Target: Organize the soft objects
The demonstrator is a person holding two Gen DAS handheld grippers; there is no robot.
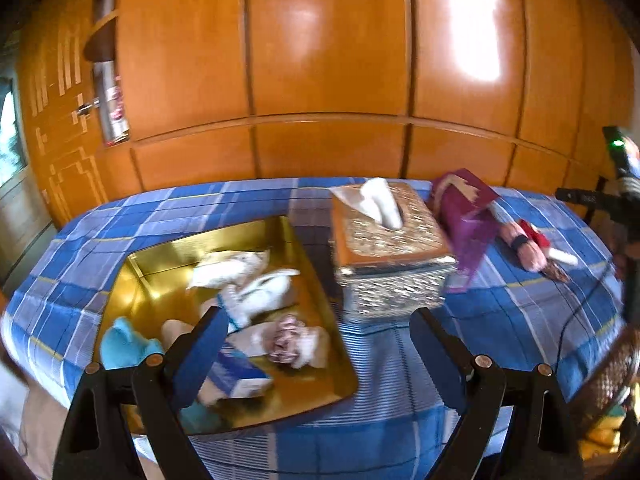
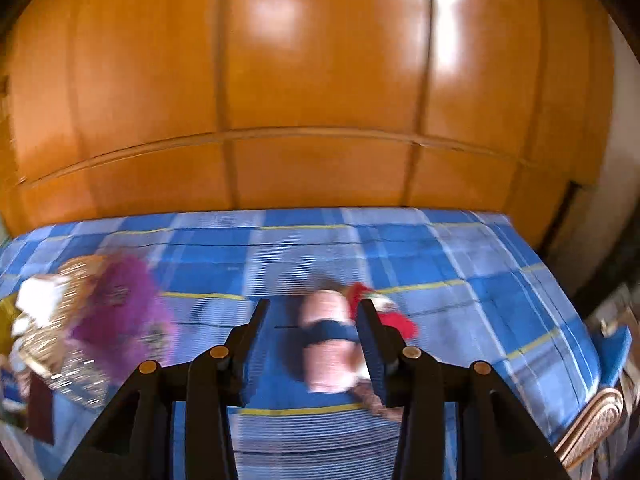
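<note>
A small doll (image 2: 328,344) with a pale pink body, a dark blue band and a red part lies on the blue checked bedcover (image 2: 460,280). My right gripper (image 2: 313,304) is partly open around it: the right finger is close to the doll and the left finger stands clear. In the left wrist view the same doll (image 1: 528,246) lies at the right. My left gripper (image 1: 318,314) is wide open and holds nothing, low over a gold tray (image 1: 160,280). In the tray are a white plush (image 1: 256,288), a light blue plush (image 1: 124,344) and a pink ruffled piece (image 1: 288,340).
A glittery tissue box (image 1: 384,240) stands right of the tray, with a purple pouch (image 1: 464,208) leaning on its far right side. A blue-and-white packet (image 1: 236,376) lies in the tray. An orange wooden wardrobe (image 1: 328,60) runs behind the bed. A carved footboard (image 2: 592,420) is at the lower right.
</note>
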